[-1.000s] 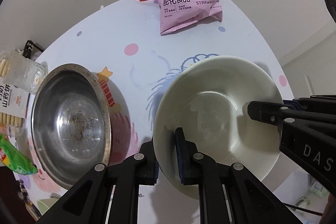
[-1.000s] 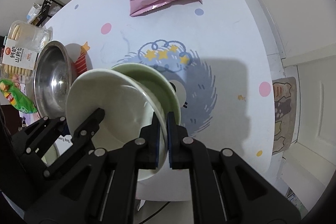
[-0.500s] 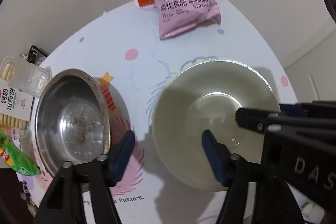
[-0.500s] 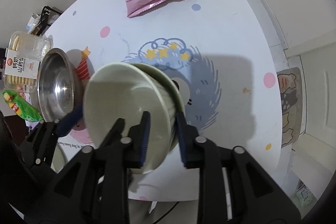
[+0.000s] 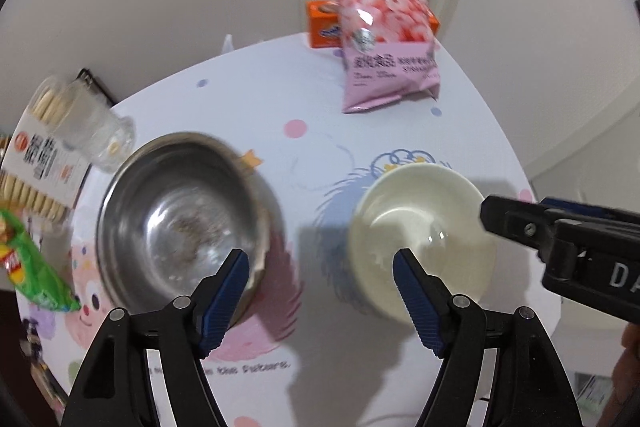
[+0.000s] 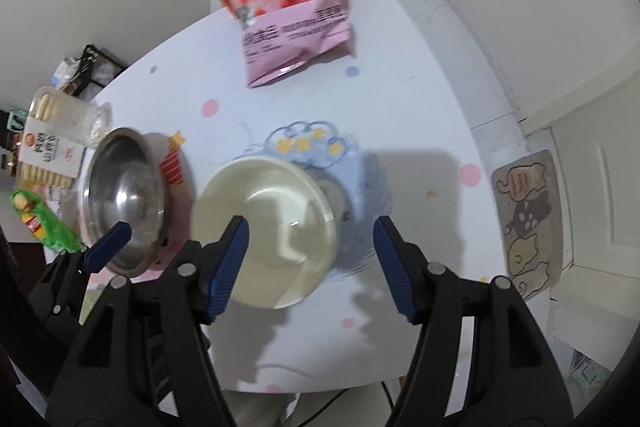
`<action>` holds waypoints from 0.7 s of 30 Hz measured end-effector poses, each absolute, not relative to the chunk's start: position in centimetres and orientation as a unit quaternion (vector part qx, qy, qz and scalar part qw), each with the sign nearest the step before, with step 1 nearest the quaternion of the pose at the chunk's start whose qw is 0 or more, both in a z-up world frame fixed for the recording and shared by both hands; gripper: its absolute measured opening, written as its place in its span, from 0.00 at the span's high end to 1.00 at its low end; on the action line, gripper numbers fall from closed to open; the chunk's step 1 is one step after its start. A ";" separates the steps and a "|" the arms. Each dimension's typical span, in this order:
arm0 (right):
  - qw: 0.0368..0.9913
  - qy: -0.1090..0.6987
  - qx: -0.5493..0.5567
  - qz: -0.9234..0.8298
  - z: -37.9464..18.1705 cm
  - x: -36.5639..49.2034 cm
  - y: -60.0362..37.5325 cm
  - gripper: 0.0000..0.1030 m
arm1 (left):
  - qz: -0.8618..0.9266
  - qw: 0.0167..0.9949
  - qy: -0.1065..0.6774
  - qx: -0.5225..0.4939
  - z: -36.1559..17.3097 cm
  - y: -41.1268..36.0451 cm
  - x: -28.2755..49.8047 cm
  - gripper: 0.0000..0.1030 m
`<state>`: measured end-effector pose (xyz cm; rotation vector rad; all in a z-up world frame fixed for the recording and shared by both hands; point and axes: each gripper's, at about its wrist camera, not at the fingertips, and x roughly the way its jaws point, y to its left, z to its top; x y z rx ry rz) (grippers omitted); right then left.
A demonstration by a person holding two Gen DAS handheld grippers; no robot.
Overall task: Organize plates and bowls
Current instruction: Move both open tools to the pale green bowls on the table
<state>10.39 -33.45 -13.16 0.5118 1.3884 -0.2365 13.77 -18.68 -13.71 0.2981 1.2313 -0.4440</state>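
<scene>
A stack of pale cream bowls [image 5: 424, 227] sits on the white patterned table, also in the right wrist view [image 6: 268, 227]. A steel bowl [image 5: 176, 215] stands to its left, also in the right wrist view [image 6: 124, 195]. My left gripper [image 5: 320, 291] is open and empty, above the gap between the two bowls. My right gripper [image 6: 308, 259] is open and empty, just above the near right edge of the cream bowls. Its finger shows in the left wrist view [image 5: 520, 223].
A pink strawberry snack bag [image 5: 384, 55] and an orange box [image 5: 322, 27] stand at the table's far side. A biscuit pack [image 5: 40, 163], a clear container [image 5: 88, 123] and a green packet [image 5: 28, 267] lie at the left. A floor mat [image 6: 528, 223] lies at the right.
Both grippers let go of the cream bowls, opened wide and pulled back and up. The bowls now rest stacked on the table.
</scene>
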 end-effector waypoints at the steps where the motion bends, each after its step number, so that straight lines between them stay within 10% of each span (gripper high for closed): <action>1: 0.730 0.634 0.236 -0.097 -13.2 10.6 -32.7 0.35 | -0.200 0.784 0.572 0.132 -13.4 -17.7 13.6 0.26; 21: 0.710 0.682 0.128 0.120 -14.2 11.8 -5.2 0.34 | 0.032 0.804 0.593 -0.018 -12.9 12.0 9.1 0.21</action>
